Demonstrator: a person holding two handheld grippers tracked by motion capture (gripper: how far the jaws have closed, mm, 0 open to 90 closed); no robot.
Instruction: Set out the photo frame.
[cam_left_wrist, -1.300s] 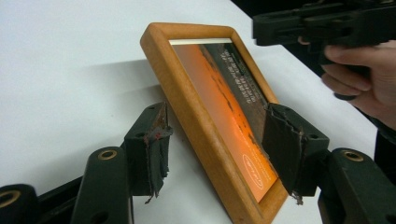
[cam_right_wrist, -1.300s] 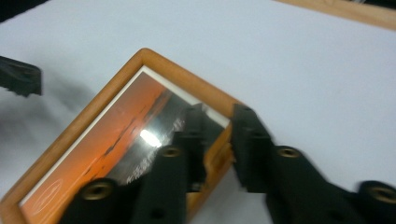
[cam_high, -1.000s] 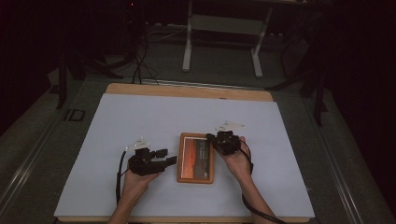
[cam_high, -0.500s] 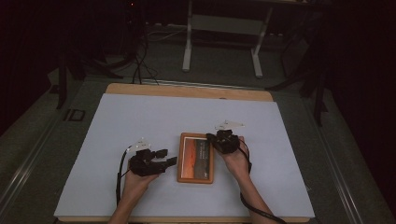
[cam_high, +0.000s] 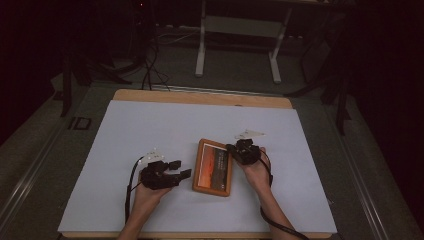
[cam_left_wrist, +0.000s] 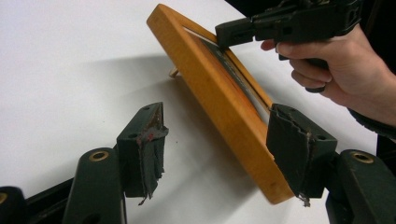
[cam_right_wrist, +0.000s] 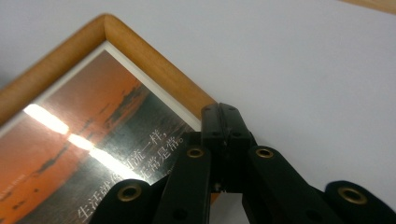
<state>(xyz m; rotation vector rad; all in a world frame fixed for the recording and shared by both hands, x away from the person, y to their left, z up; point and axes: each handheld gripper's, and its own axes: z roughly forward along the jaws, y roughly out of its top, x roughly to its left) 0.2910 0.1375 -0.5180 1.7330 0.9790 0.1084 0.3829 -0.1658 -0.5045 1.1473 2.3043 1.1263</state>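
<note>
While the white bench (cam_high: 150, 130) carries the picture frame (cam_high: 214, 167) near its front edge, tilted, keep the right gripper (cam_high: 239, 150), jaws pinched together, steady on the frame's right side; left gripper (cam_high: 181, 169), jaws wide w/ nothing held, should straddle the wood edge squarely before closing.

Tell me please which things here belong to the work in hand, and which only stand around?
In the work: picture frame, left gripper open beside it, right gripper shut at its edge.

Standing around: white table cover, metal stand and cables on the floor behind.
</note>
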